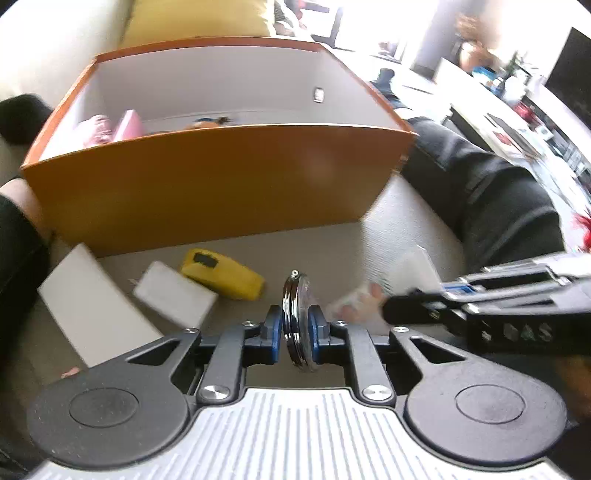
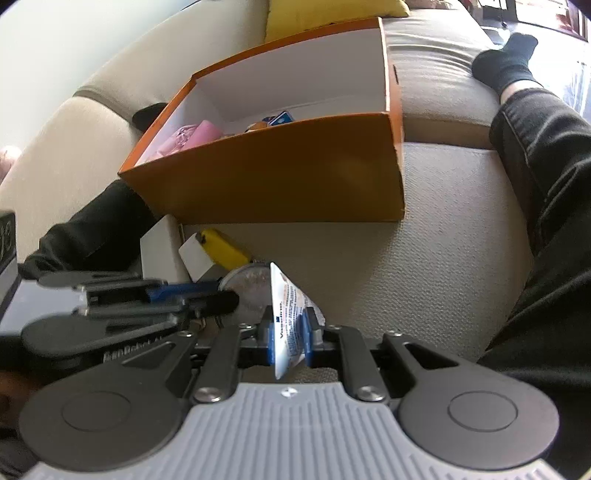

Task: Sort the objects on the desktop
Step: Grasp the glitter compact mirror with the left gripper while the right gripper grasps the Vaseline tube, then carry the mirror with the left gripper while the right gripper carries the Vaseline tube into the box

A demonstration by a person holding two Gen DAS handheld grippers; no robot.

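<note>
My left gripper (image 1: 298, 325) is shut on a round silver metal case (image 1: 295, 295), held edge-on between the blue pads. My right gripper (image 2: 289, 332) is shut on a white printed tube (image 2: 286, 306) that sticks up from the jaws. The two grippers sit close together above a beige sofa cushion (image 2: 443, 240). In the right wrist view the left gripper (image 2: 221, 295) comes in from the left with the silver case (image 2: 251, 291). An open orange box (image 1: 221, 177) (image 2: 277, 177) stands just beyond, with pink items (image 1: 110, 129) inside.
On the cushion before the box lie a yellow object (image 1: 221, 273), a small white box (image 1: 173, 295) and a flat white box (image 1: 88, 302). A person's legs in dark trousers (image 1: 498, 192) (image 2: 546, 166) flank the area. A yellow pillow (image 1: 199, 18) lies behind the box.
</note>
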